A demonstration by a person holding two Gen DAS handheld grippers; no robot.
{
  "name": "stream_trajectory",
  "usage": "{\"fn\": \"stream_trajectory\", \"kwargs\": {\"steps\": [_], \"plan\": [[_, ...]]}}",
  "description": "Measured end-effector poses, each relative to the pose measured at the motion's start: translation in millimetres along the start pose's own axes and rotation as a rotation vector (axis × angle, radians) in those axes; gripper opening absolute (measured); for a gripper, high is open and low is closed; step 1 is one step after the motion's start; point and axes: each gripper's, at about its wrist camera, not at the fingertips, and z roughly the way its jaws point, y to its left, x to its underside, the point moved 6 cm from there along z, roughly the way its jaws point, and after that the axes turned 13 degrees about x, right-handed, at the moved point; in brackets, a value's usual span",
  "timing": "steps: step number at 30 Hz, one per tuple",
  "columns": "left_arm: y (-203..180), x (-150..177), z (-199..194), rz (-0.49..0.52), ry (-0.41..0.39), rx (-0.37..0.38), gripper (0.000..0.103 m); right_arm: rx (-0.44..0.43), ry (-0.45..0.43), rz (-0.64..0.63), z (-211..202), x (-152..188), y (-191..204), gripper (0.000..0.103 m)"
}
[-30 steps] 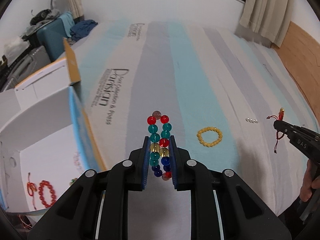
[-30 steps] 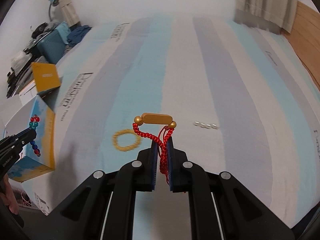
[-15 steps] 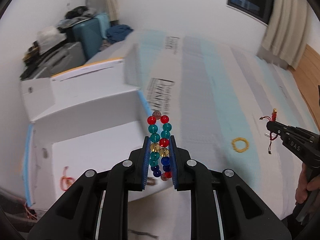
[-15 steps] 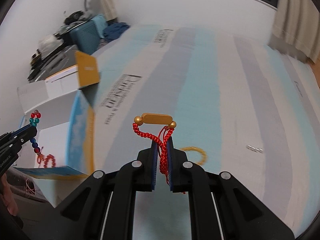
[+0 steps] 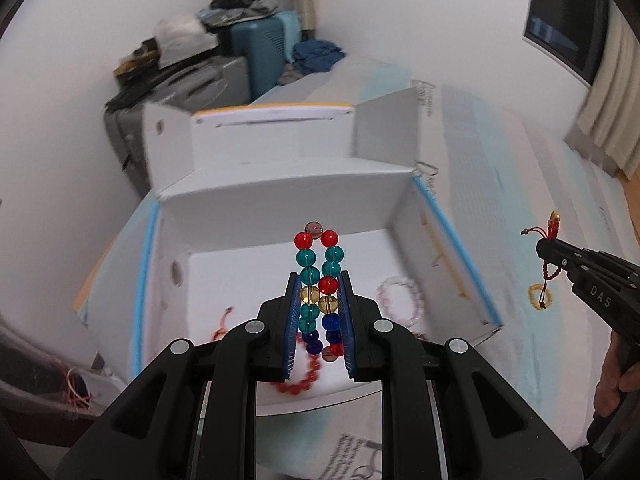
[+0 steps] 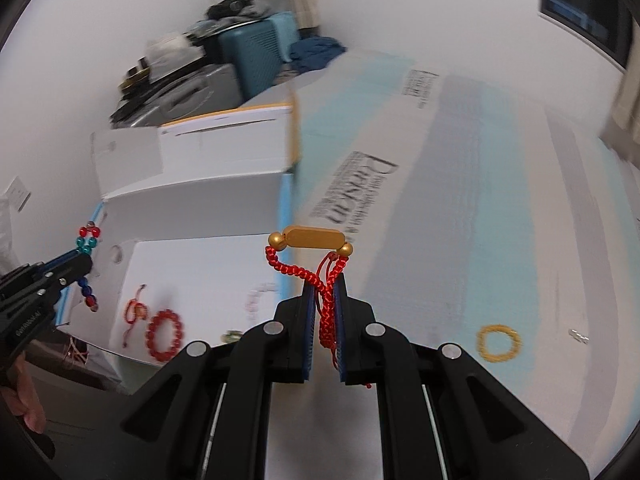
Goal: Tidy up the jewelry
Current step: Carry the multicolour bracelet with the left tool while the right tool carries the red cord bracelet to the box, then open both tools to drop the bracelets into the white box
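The bed carries a striped, printed cover, soft and slightly blurred in both views. At its edge stands an open white cardboard box with blue-trimmed rims and raised flaps; a red bead bracelet, a red cord piece and a pale bead bracelet lie on its floor.

The left hand-held gripper is clamped on a multicoloured bead bracelet, glassy round beads in a doubled strand, held over the box opening. The right hand-held gripper is pinched tight on a red braided cord bracelet with a smooth gold bar, held above the box's near wall beside the bed.

A yellow bead ring and small pale beads remain on the cover.

Risks: smooth beads may slip between the pads and drop outside; the limp cord may snag on a pad at release; either piece may land on and tangle with those already inside.
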Motion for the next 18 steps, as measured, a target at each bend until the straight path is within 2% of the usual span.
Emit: {"fn": "stream_trajectory", "kwargs": {"steps": [4, 7, 13, 18], "plan": [[27, 8, -1, -0.036, 0.013, -0.015, 0.017, -0.093, -0.003, -0.058, 0, 0, 49, 0.008], [44, 15, 6, -0.067, 0.045, -0.024, 0.017, -0.113, 0.062, -0.105, 15, 5, 81, 0.008], [76, 33, 33, -0.172, 0.162, -0.027, 0.017, -0.097, 0.22, -0.158, 55, 21, 114, 0.008], [94, 43, 63, -0.223, 0.262, -0.017, 0.017, -0.07, 0.331, -0.192, 87, 33, 126, 0.008]]}}
